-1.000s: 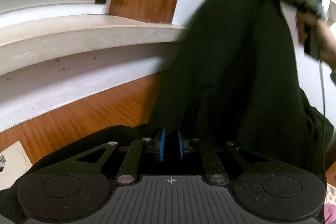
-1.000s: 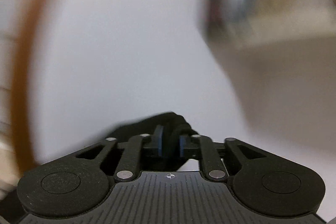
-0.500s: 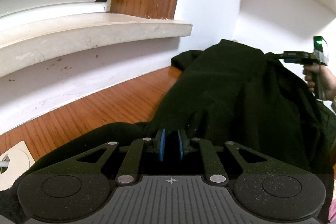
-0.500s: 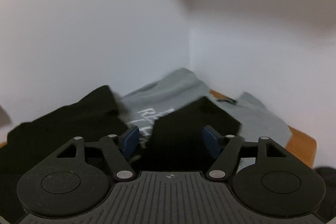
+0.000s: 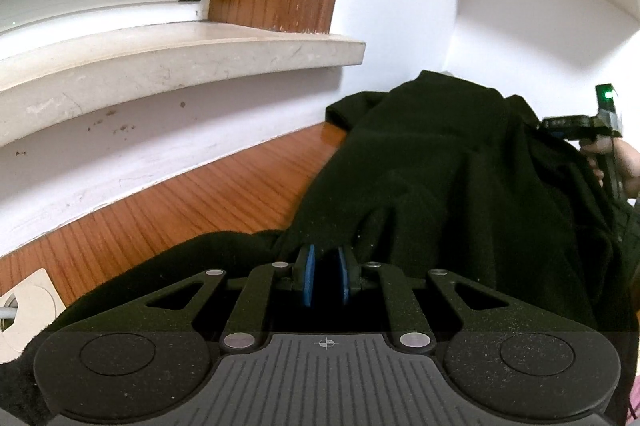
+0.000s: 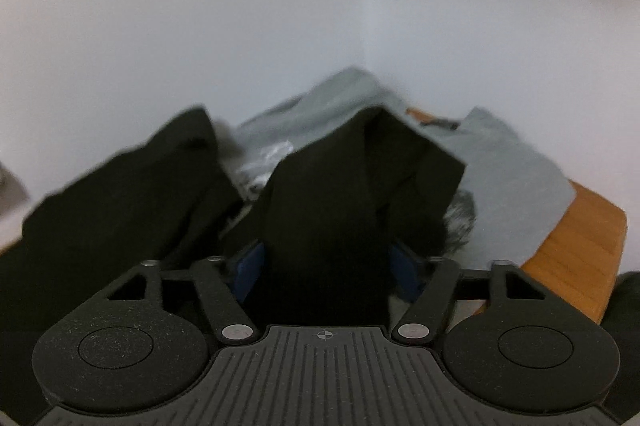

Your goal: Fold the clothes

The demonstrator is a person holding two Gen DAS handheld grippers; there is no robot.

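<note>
A black garment (image 5: 440,178) lies heaped across the wooden table (image 5: 224,202). My left gripper (image 5: 326,274) is shut on its near edge, with the cloth pinched between the blue pads. At the far right of the left wrist view a hand holds my right gripper (image 5: 576,124) against the garment's far side. In the right wrist view a fold of the black garment (image 6: 360,186) stands between the blue pads of my right gripper (image 6: 327,266). Its jaws are closing around the fold, still set well apart.
A grey T-shirt (image 6: 516,166) with white print lies in the corner behind the black cloth. White walls meet there. A stone window sill (image 5: 180,58) runs along the left. A socket plate (image 5: 24,306) sits at the near left. The table edge (image 6: 576,238) shows at the right.
The right gripper came down from high up, and the lifted garment sank onto the table. Its jaws went from pinching cloth to wide apart, then narrowed around a fold. The left gripper stayed put.
</note>
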